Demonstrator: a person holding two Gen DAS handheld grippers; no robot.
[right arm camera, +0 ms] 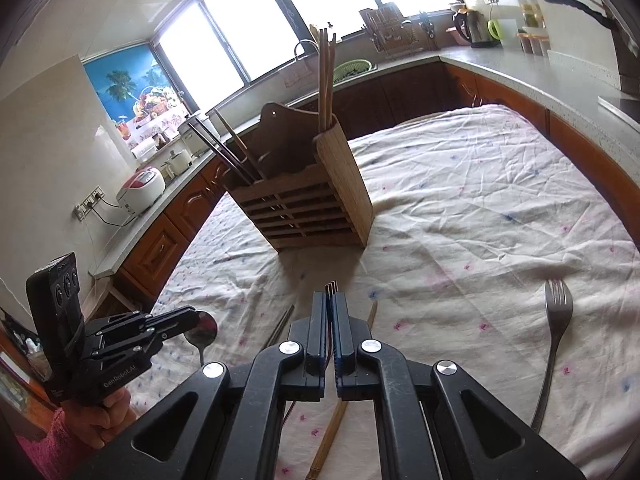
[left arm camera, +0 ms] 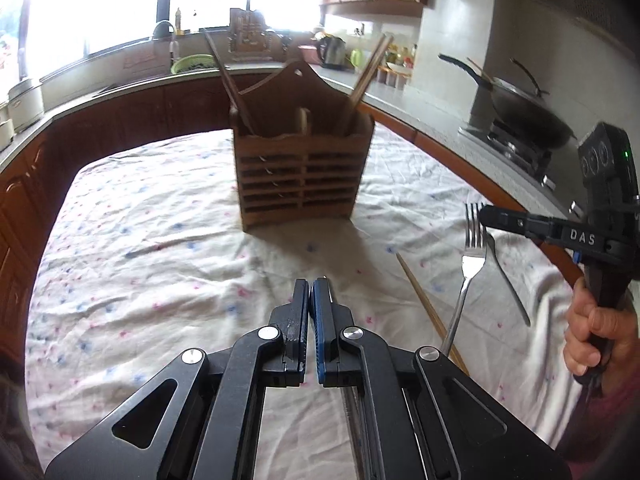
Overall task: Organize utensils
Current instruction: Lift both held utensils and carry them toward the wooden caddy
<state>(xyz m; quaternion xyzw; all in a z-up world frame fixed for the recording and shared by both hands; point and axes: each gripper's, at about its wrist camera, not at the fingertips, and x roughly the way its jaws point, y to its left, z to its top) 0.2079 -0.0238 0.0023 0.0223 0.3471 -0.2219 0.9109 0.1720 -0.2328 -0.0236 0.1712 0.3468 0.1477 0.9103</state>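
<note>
A wooden utensil holder (left arm camera: 300, 168) stands upright on the cloth-covered table and holds several chopsticks; it also shows in the right wrist view (right arm camera: 316, 200). My right gripper (right arm camera: 330, 300) is shut on a fork (left arm camera: 472, 256), gripped near its tines (right arm camera: 331, 286) and lifted above the cloth; from the left wrist view it (left arm camera: 486, 216) is at the right. My left gripper (left arm camera: 311, 292) is shut and empty, low over the cloth in front of the holder. A second fork (right arm camera: 554, 336), a chopstick (left arm camera: 428, 308), a knife (left arm camera: 508, 280) and a spoon (right arm camera: 202, 330) lie on the cloth.
The floral tablecloth (left arm camera: 160, 240) covers the table. Kitchen counters with wooden cabinets (left arm camera: 120, 112) curve around it. A wok (left arm camera: 516, 112) sits on the stove at right, a kettle (left arm camera: 332, 52) and a sink at the back, a rice cooker (right arm camera: 142, 192) at left.
</note>
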